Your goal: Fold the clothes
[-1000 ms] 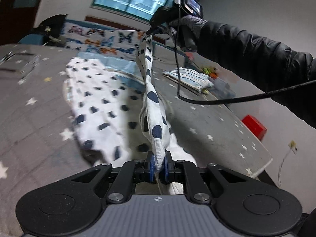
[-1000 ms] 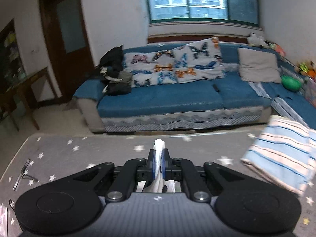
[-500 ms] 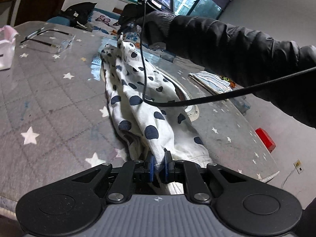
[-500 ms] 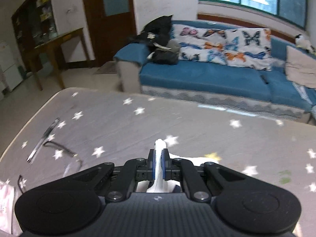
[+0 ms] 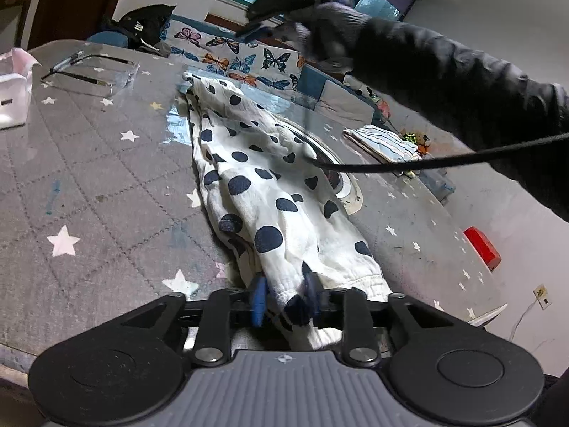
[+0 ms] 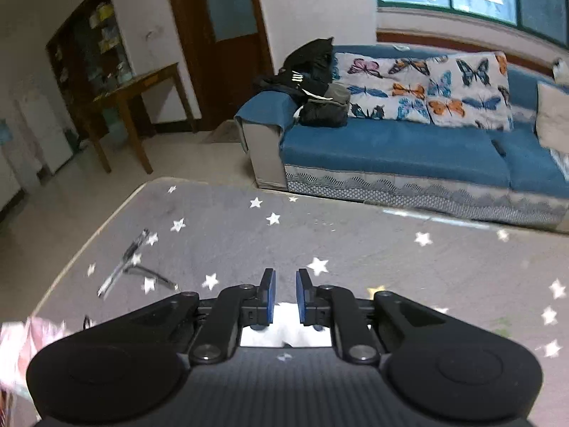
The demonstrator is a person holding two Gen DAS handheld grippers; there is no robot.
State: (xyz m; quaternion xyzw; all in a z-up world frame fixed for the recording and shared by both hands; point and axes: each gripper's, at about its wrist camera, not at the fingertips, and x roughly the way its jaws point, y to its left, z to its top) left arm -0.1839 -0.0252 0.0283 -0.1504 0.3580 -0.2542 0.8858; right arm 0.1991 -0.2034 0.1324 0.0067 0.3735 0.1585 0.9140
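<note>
Polka-dot garment (image 5: 270,192) now released by both tools, lying flat.

garment (image 5: 270,192): white, navy polka dots. counter (image 5: 89,185) cover: grey quilted, white stars. folded cloth (image 5: 384,142): white/blue stripes. sofa (image 6: 409,153): blue, butterfly-print cushions (image 6: 426,89). Gripper pads (image 6: 270,295): blue, bodies black. Box (image 5: 482,247): red.

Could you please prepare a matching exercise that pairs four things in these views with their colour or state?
Things:
1. left hand-held gripper
2. right hand-held gripper
3. polka-dot garment
4. sofa

States:
A. blue, with butterfly cushions
B. open, nothing between its fingers
C. lying stretched out on the grey star-patterned table cover
D. open, with cloth lying between its fingers

Pairs: 1-D, 2-B, 3-C, 4-A
</note>
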